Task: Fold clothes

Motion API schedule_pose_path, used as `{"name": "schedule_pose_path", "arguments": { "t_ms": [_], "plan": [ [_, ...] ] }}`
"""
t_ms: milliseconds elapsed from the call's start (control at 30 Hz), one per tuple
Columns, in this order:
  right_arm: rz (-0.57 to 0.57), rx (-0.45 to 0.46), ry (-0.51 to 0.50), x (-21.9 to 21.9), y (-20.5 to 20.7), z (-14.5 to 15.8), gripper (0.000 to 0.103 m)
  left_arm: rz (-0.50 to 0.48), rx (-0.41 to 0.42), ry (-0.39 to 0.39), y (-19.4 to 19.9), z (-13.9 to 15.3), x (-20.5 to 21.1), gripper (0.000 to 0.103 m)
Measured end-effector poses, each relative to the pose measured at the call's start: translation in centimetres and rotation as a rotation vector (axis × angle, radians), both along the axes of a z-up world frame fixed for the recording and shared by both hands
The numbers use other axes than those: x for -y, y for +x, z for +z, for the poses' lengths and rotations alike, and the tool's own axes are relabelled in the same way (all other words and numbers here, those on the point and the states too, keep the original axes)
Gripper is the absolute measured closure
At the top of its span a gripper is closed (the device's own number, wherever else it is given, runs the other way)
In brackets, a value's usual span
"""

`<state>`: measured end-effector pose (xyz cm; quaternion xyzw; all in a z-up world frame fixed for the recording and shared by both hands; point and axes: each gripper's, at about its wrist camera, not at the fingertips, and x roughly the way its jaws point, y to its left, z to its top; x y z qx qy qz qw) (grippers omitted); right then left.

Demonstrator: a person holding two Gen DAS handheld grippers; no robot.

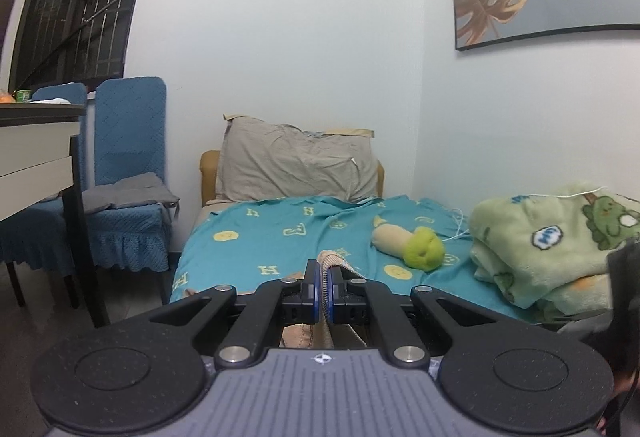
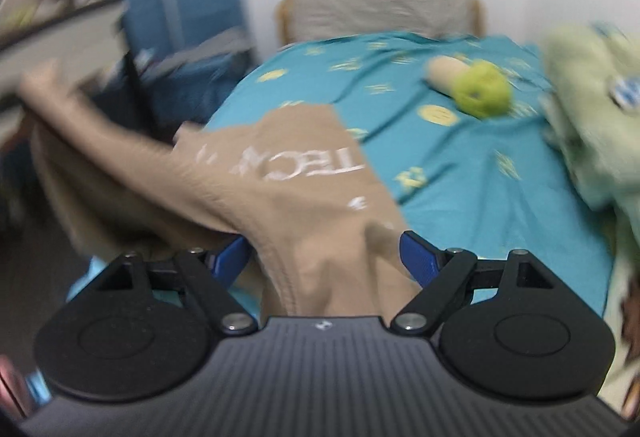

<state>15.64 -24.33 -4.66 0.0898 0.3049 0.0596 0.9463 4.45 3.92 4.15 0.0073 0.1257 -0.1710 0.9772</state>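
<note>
A tan garment [image 2: 280, 165] with white lettering hangs over the near end of the bed [image 2: 460, 165], stretched up to the left. My right gripper [image 2: 326, 257] is open, its blue fingers [image 2: 418, 257] spread wide, and the cloth drapes between them. This view is blurred. In the left wrist view my left gripper [image 1: 325, 289] is shut on a ribbed tan edge of the garment [image 1: 334, 262], held above the teal bedsheet [image 1: 280, 233].
A grey pillow [image 1: 296, 165] lies at the bed head. A tan and green plush toy [image 1: 412, 241] lies mid-bed. A folded green blanket [image 1: 552, 237] sits at the right. Blue-covered chairs [image 1: 128, 173] and a table [image 1: 36, 141] stand at the left.
</note>
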Motion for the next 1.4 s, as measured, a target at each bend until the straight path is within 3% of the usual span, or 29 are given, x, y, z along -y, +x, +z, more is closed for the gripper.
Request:
{"name": "schedule_pose_path", "arguments": {
  "t_ms": [133, 267, 333, 400, 500, 633, 867, 1133, 1200, 1400],
  "plan": [
    [-0.153, -0.073, 0.100, 2.6, 0.1, -0.9, 0.019, -0.007, 0.007, 0.000, -0.4, -0.1, 0.4, 0.100],
    [-0.075, -0.287, 0.015, 1.2, 1.6, -4.1, 0.019, 0.001, -0.001, 0.004, -0.4, -0.4, 0.8, 0.100],
    [-0.071, -0.338, 0.003, 0.7, 2.0, -5.3, 0.019, 0.009, -0.008, 0.004, -0.4, -0.6, 0.9, 0.100],
    [-0.127, -0.302, -0.036, 0.6, 1.7, -4.9, 0.019, 0.019, -0.013, 0.006, -0.4, -0.7, 0.9, 0.099],
    [-0.272, -0.136, -0.040, 1.5, -0.2, -2.3, 0.019, 0.037, -0.016, 0.014, -0.2, -0.9, 0.9, 0.099],
    [-0.255, -0.060, -0.005, 2.9, -1.8, 0.3, 0.019, 0.023, -0.035, 0.025, 0.1, -1.3, 1.2, 0.099],
    [0.026, -0.167, 0.102, 3.8, -1.8, 1.1, 0.019, -0.049, -0.073, 0.070, 0.5, -2.5, 2.6, 0.099],
    [0.267, -0.118, 0.023, -3.4, -1.7, 0.0, 0.019, -0.060, -0.074, 0.070, 0.6, -2.8, 3.0, 0.099],
    [0.243, -0.088, -0.011, -4.5, -1.8, -0.1, 0.019, -0.052, -0.075, 0.065, 0.7, -2.8, 2.9, 0.099],
    [-0.036, -0.146, -0.003, -2.6, -1.3, -1.4, 0.019, -0.002, -0.051, 0.039, 0.9, -2.6, 2.8, 0.099]
  ]
}}
